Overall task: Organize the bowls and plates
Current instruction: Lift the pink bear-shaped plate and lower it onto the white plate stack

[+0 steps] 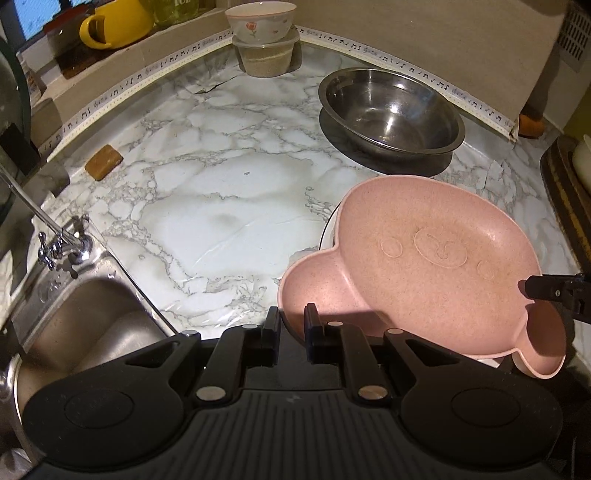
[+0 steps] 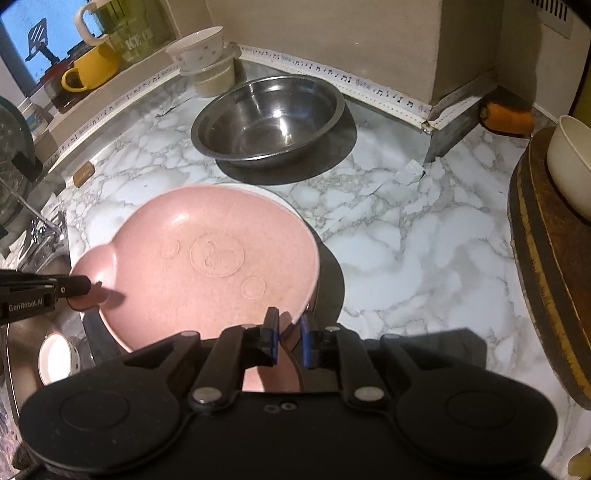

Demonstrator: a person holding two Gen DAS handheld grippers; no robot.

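Note:
A pink bear-shaped plate [image 1: 424, 258] with two round ears is held from both sides over a white plate [image 1: 327, 229], of which only a rim shows. I cannot tell whether the two touch. My left gripper [image 1: 291, 321] is shut on the rim of one ear. My right gripper [image 2: 289, 321] is shut on the other ear of the pink plate [image 2: 207, 258]. Each gripper also shows in the other's view: the right gripper [image 1: 532, 288] at the plate's right edge, the left gripper [image 2: 79, 286] at its left ear. The white plate [image 2: 280, 195] peeks out behind.
A steel bowl [image 2: 269, 118] stands behind the plates. A floral bowl [image 1: 260, 22] sits on a plastic tub [image 1: 266, 55] at the back wall. The sink [image 1: 85, 325] and tap [image 1: 62, 247] lie left. A wooden board [image 2: 546, 258] with a white bowl [image 2: 572, 166] is right.

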